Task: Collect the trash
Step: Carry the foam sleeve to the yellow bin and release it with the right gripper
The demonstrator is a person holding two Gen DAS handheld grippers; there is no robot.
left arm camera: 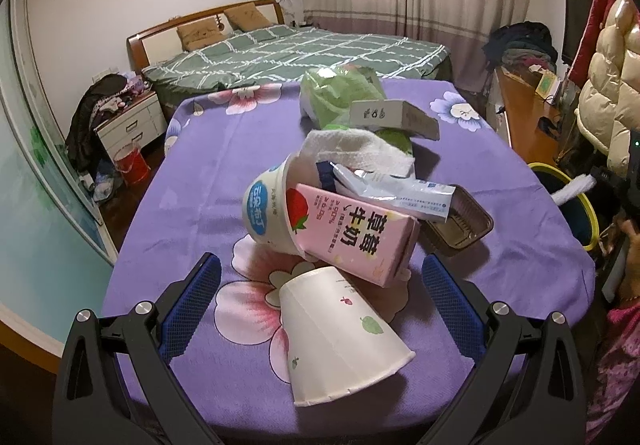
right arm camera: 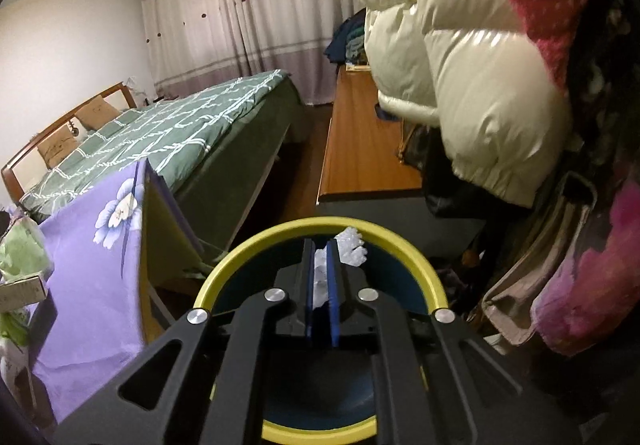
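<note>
The trash pile lies on the purple floral tablecloth. It consists of a white paper cup on its side, a pink milk carton, a white pudding tub, a white towel, a foil sachet, a brown plastic tray, a grey carton and a green bag.

The left gripper is spread wide. Its blue pads flank the paper cup without touching it.

The right gripper is nearly closed on a crumpled white tissue, held above the yellow-rimmed bin beside the tablecloth.

The bin's interior is mostly hidden behind the right gripper.
</note>
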